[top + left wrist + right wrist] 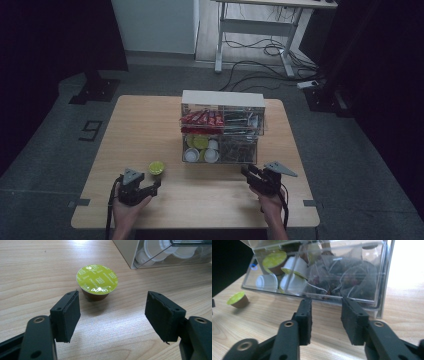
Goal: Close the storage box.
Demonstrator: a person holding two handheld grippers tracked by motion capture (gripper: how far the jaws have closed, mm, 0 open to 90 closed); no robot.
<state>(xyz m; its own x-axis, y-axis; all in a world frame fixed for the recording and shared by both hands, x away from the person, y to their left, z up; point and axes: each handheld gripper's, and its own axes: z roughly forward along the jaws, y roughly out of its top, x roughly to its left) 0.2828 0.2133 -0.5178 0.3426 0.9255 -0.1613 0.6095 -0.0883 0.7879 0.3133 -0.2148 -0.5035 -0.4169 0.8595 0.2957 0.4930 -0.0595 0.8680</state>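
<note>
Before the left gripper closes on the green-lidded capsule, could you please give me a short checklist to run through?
1. Left gripper open wider than the capsule: ok.
2. Capsule upright on the table, lid up: ok.
3. Capsule between the fingers: not ok, it sits just ahead of them.
4. Organizer apart from the capsule: ok.
5. Right gripper away from the capsule, facing the organizer: ok.
</note>
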